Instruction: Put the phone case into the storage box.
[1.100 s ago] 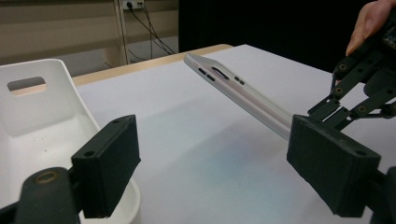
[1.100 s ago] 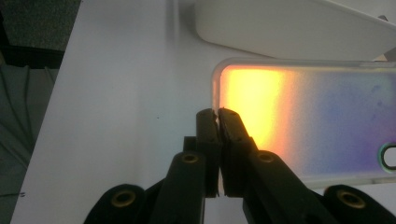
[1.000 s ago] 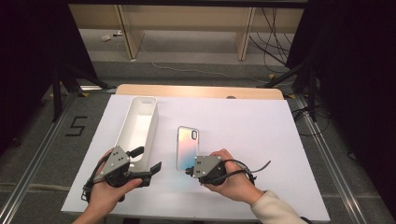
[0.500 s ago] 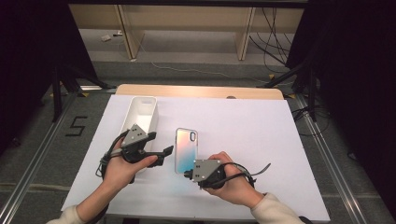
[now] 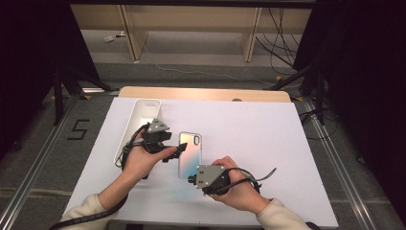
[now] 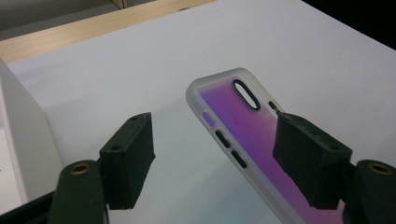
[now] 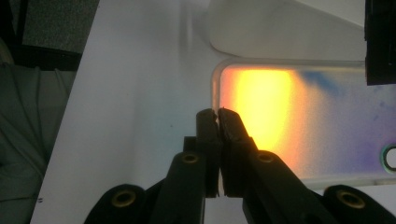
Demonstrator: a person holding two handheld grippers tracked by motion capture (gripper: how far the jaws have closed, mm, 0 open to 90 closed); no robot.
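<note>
One phone case (image 5: 190, 154), one white tray (image 5: 139, 125), two grippers, left gripper (image 5: 178, 152), right gripper (image 5: 190, 180)

Lab recording bay, black curtains (image 5: 28, 57), aluminium rail frame (image 5: 335, 167), loose floor cables (image 5: 282, 24), numbered floor mark (image 5: 78, 129)

A phone case (image 5: 189, 153) is seen lying back up near the middle of the white table, its long axis running away from the person, camera cutout at the far end. An iridescent sheen is shown, purple (image 6: 261, 135) in the left gripper view, yellow to blue (image 7: 299, 121) in the right gripper view, framed by a frosted translucent rim with button slots.
</note>
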